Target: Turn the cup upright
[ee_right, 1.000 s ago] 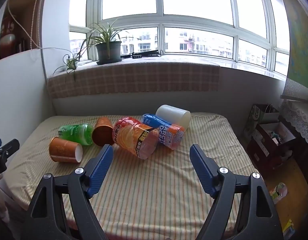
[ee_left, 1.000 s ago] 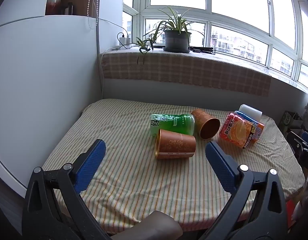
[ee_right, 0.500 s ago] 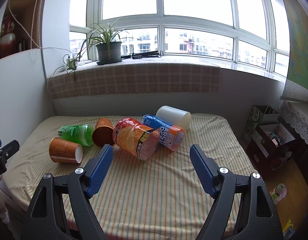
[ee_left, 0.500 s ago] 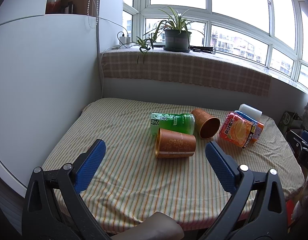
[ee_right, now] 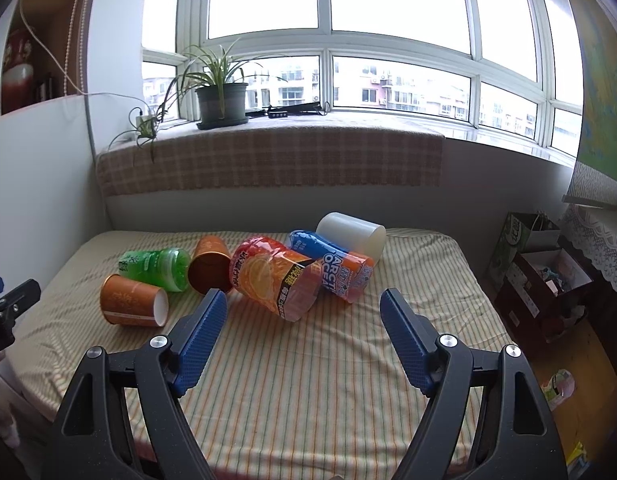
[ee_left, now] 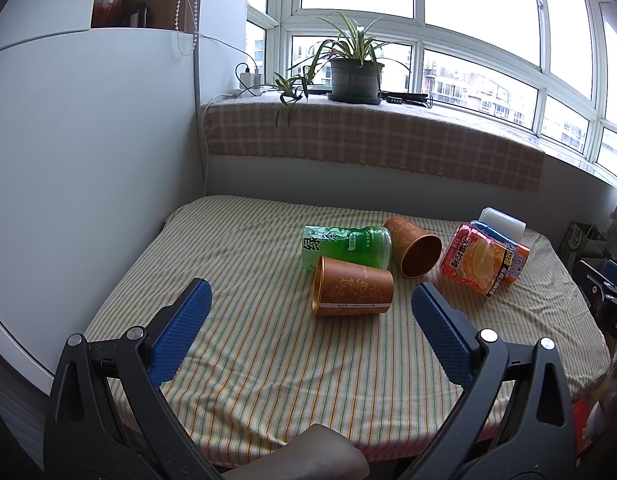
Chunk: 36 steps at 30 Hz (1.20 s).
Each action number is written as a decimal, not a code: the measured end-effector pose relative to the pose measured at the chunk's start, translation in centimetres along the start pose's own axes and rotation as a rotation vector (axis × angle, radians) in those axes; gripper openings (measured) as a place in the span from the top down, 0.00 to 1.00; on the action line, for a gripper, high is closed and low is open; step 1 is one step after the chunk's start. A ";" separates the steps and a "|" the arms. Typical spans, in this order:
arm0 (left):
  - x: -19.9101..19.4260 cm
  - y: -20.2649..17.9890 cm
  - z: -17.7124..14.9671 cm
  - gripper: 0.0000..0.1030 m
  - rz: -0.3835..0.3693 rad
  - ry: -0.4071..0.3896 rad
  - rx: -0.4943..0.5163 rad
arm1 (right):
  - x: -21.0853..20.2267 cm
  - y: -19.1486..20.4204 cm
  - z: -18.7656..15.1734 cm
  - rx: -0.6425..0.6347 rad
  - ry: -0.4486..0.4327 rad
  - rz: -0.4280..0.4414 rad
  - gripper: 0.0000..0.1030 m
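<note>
both claws gape wide, empty: left claw (ee_left: 310,294), right claw (ee_right: 303,300). white cup (ee_right: 351,232) lies half hidden behind blue bottle (ee_right: 332,264); the bench (ee_right: 308,360) edge is cut off.

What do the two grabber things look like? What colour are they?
Both look alike. The left gripper and the right gripper each have two thick black plastic arms with triangle-shaped holes and round silver bolts. Their fingers wear bright blue pads with a bumpy, dotted grip. No cables or sleeves show.
</note>
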<state>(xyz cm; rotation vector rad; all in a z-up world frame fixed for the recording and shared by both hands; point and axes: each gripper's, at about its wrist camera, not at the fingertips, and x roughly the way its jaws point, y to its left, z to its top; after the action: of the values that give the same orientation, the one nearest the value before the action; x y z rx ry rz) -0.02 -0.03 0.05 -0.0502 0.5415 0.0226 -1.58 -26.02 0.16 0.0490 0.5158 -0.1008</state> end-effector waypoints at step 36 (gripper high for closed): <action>0.0 0.0 0.0 0.01 -0.001 0.003 -0.002 | -0.1 0.5 0.3 -0.010 -0.020 0.006 0.23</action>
<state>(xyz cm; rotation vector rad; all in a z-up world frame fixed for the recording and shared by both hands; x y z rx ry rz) 0.01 -0.01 0.04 -0.0527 0.5440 0.0223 -1.43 -25.49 0.50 0.0392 0.4966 -0.0930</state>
